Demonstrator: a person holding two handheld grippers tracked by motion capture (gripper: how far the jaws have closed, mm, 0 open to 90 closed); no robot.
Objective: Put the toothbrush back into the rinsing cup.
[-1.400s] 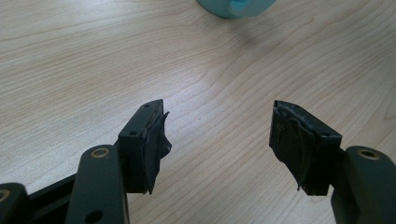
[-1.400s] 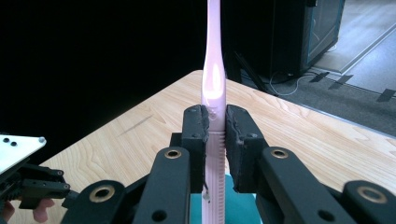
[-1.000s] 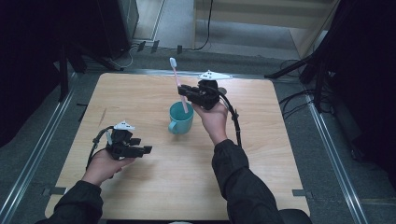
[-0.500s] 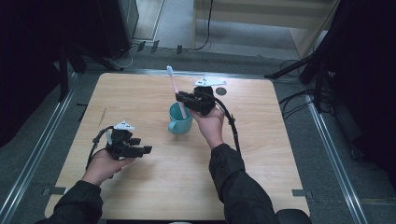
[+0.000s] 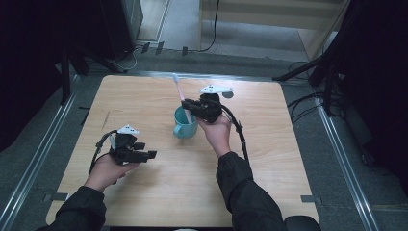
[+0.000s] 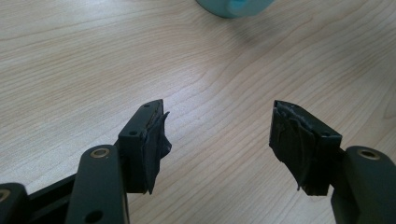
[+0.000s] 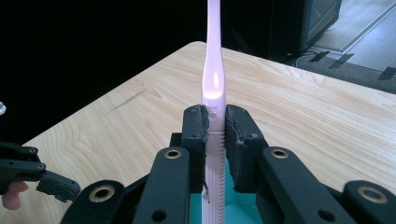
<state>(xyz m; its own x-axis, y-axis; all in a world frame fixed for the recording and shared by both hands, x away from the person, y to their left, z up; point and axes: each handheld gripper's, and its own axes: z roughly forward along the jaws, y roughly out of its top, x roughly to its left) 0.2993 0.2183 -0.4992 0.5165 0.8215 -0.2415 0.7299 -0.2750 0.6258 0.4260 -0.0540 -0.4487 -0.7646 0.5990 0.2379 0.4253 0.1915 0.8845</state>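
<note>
Gripping the toothbrush (image 7: 214,93), the right claw (image 5: 192,107) hangs over the cup (image 5: 184,123); a tilted release could tip it. Left claw (image 6: 219,140) gapes empty.

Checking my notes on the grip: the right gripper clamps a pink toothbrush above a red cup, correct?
Not quite: the cup is teal, as the high view shows. The rest holds: the right gripper is shut on the pink toothbrush above it.
</note>
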